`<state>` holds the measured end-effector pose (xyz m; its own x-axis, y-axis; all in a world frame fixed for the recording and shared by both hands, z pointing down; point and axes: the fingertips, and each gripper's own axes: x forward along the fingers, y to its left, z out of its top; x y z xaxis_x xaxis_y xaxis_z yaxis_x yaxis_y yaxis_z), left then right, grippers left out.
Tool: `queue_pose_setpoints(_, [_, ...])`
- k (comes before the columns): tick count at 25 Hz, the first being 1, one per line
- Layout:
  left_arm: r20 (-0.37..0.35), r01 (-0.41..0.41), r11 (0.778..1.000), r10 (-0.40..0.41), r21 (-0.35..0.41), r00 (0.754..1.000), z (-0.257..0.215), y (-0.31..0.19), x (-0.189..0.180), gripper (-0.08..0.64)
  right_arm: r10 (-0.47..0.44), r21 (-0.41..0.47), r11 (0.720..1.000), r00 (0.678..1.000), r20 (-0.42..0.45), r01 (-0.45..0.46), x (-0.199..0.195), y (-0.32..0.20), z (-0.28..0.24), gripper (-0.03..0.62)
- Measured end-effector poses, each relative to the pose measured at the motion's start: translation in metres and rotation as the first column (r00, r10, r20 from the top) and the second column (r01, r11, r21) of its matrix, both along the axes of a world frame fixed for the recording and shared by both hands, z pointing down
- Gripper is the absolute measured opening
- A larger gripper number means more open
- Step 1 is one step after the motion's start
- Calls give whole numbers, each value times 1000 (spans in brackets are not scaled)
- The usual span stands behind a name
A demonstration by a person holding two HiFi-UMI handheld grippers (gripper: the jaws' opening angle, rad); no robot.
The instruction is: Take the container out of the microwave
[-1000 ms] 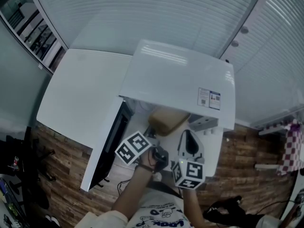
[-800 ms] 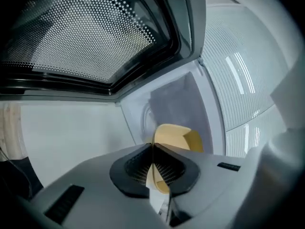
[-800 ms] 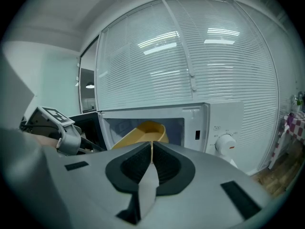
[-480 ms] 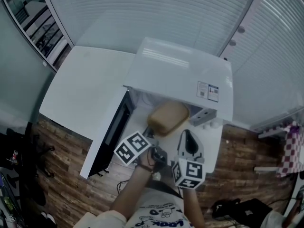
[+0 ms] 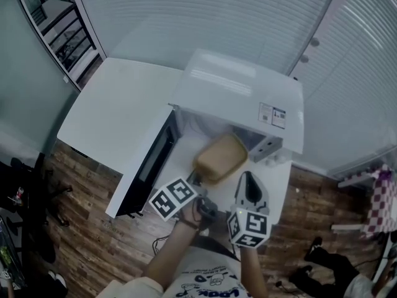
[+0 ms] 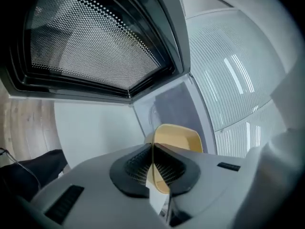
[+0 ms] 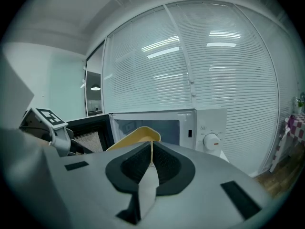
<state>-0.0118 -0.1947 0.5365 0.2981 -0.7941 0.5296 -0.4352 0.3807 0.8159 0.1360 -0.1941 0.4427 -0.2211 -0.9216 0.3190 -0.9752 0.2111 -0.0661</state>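
A tan-yellow container [image 5: 220, 159] hangs in front of the open white microwave [image 5: 239, 95], just outside its cavity. My left gripper [image 5: 197, 179] is shut on the container's near left rim, and my right gripper [image 5: 245, 176] is shut on its near right rim. In the left gripper view the pads [image 6: 167, 168] pinch the thin yellow rim of the container [image 6: 177, 138] below the open door [image 6: 90, 37]. In the right gripper view my right gripper [image 7: 151, 152] clamps the edge of the container [image 7: 138, 136], with the microwave [image 7: 209, 123] behind it.
The microwave door [image 5: 149, 166] swings out to the left, beside my left gripper. The microwave stands on a white table [image 5: 118, 113] in front of window blinds. Its control knob [image 7: 211, 140] is to the right of the cavity. Wooden floor [image 5: 93, 228] lies below.
Both grippers have drawn back toward me with the container, which now shows more fully in front of the microwave's top edge. The door stays open.
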Motion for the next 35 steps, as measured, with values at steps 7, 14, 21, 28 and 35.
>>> queue_pose_setpoints(7, [6, 5, 1000, -5, -2, 1000, -1, 28, 3, 57, -15, 5, 1000, 1000, 3, 15, 3, 19, -1, 26])
queue_pose_setpoints(14, [18, 7, 1000, -7, -5, 1000, 2, 52, 7, 57, -13, 10, 1000, 1000, 7, 13, 11, 35, 0, 26])
queue_pose_setpoints(21, [35, 16, 1000, -15, -14, 999, 4, 73, 6, 57, -4, 12, 1000, 1000, 10, 4, 19, 52, -1, 26])
queue_pose_setpoints(28, [39, 22, 1000, -22, -14, 999, 4, 88, 6, 57, 1, 9, 1000, 1000, 21, -1, 23, 63, 3, 26])
queue_pose_setpoints(35, [47, 33, 999, -33, -8, 998, 1, 94, -1, 57, -1, 12, 1000, 1000, 23, 1, 20, 69, 3, 26])
